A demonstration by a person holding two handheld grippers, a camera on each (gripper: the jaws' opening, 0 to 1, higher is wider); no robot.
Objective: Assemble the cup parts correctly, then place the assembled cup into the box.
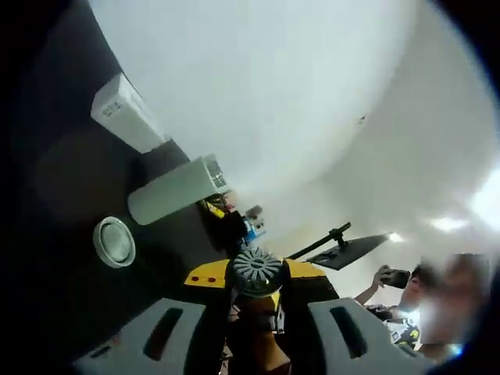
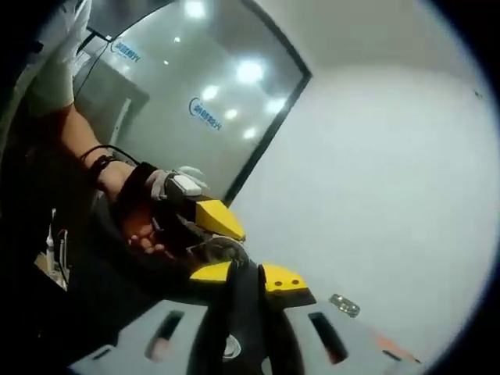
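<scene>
In the left gripper view my left gripper [image 1: 256, 275] points up at the ceiling. Its yellow-tipped jaws are closed around a cup part with a grey ribbed round cap [image 1: 256, 269] and an orange-brown body [image 1: 262, 344] below it. In the right gripper view my right gripper [image 2: 248, 280] is shut on a dark narrow part [image 2: 242, 312] that runs up between its yellow tips. The left gripper [image 2: 212, 234] comes in from the left, held by a gloved hand [image 2: 137, 207]. A round greyish piece [image 2: 223, 250] sits where the two grippers meet.
Overhead are two white air-conditioner units [image 1: 125, 113] [image 1: 176, 189] and a round vent [image 1: 115, 241]. A person holding a phone [image 1: 397, 278] stands at the lower right, near a black board on a stand [image 1: 355, 250]. A glass wall with logos [image 2: 205, 112] meets a white wall.
</scene>
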